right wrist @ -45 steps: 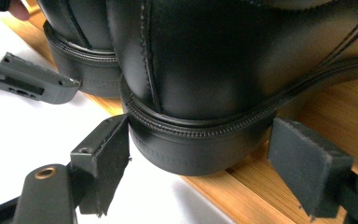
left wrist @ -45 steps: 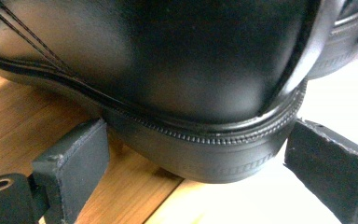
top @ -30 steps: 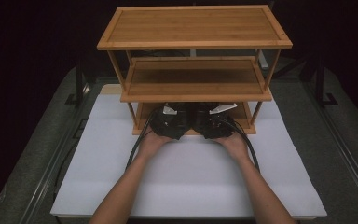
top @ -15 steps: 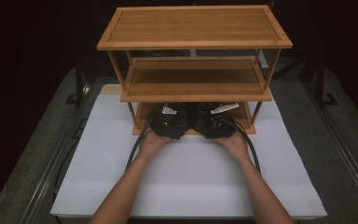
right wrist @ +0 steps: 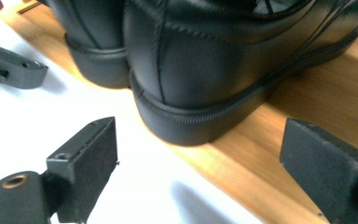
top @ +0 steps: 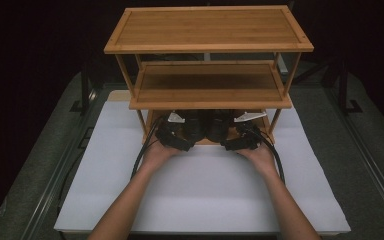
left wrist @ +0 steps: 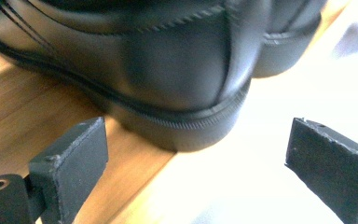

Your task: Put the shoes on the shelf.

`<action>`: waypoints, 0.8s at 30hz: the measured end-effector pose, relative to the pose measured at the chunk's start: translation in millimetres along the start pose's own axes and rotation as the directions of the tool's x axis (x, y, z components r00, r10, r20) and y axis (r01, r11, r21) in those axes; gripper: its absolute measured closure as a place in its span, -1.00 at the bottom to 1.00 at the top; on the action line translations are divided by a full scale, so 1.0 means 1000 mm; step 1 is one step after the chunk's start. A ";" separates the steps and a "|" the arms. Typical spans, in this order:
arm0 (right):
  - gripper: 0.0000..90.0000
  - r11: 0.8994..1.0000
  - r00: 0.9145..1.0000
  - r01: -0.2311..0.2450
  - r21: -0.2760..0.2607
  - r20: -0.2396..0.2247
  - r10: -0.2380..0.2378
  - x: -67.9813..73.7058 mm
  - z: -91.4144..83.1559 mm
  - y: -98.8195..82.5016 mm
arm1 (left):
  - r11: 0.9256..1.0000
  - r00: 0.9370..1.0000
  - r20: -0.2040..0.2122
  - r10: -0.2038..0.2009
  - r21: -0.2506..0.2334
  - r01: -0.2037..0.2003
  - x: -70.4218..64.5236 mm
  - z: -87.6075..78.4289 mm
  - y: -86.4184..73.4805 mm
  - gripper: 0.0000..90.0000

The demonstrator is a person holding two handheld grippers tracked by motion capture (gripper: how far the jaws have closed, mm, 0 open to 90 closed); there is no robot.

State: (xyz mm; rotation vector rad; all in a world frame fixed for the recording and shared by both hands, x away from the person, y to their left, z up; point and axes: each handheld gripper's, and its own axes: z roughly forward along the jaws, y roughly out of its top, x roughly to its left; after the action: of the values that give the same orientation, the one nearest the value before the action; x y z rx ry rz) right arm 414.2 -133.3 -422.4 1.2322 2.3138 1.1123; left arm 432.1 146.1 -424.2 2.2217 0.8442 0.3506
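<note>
Dark surroundings; close views blurred, white mat (top: 205, 185) overexposed.

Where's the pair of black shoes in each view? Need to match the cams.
High view: pair of black shoes at centre, on the bottom shelf of the wooden rack, heels toward the person.
Left gripper view: top centre, one heel large, overhanging the shelf's front edge; the second heel at upper right.
Right gripper view: top centre, one heel large; the second at upper left.
Shared landmark: the shelf's front edge where it meets the white mat.
</note>
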 end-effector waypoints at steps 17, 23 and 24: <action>-0.81 1.000 1.000 0.001 -0.005 0.020 -0.001 -0.001 -0.042 -0.026 | 0.999 0.999 0.035 0.022 -0.046 -0.021 -0.009 -0.060 -0.028 -0.88; -0.82 1.000 1.000 -0.010 -0.025 0.028 0.010 -0.006 -0.062 -0.040 | 0.998 0.999 0.008 0.041 -0.046 -0.040 -0.009 -0.080 -0.047 -0.88; -0.81 0.999 0.999 -0.016 -0.028 0.028 0.017 -0.007 -0.067 -0.043 | 0.998 0.999 0.004 0.037 -0.048 -0.037 -0.009 -0.083 -0.051 -0.88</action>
State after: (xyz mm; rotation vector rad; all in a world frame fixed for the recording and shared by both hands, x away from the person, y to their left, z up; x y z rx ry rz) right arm 355.8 -186.3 -411.3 1.2516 2.2637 1.1208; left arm 362.5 211.2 -402.2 2.1950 0.7847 0.3795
